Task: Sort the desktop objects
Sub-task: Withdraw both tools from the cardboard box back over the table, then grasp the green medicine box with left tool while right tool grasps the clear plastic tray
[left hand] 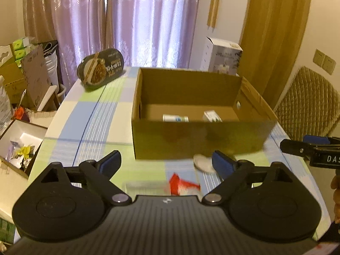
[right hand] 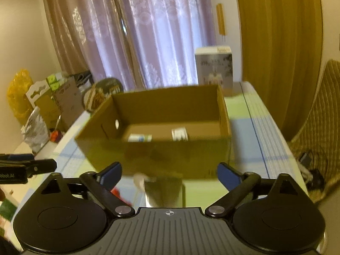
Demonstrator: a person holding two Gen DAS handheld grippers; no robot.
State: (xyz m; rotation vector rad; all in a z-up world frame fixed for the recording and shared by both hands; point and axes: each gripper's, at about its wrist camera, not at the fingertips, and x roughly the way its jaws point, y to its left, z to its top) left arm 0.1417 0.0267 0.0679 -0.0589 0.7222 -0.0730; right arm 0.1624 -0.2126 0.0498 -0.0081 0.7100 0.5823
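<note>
An open cardboard box (left hand: pixel 197 142) (right hand: pixel 157 155) stands on the checked tablecloth, with a white tube (left hand: pixel 175 118) (right hand: pixel 139 138) and a small white carton (left hand: pixel 212 116) (right hand: pixel 179 134) lying inside. In front of the box lie a red-and-white packet (left hand: pixel 180 184), a pale clear item (left hand: pixel 144 186) and a white oval object (left hand: pixel 203 163). My left gripper (left hand: pixel 166 163) hovers open above them, holding nothing. My right gripper (right hand: pixel 169 173) is open over a grey-brown box (right hand: pixel 163 193) just before the cardboard box. Each gripper shows at the edge of the other's view.
A dark oval food tin (left hand: pixel 101 68) leans at the table's far left. A tall white carton (left hand: pixel 223 58) stands behind the cardboard box. A padded chair (left hand: pixel 308 106) is on the right. Open boxes of clutter (left hand: pixel 19 146) sit left of the table.
</note>
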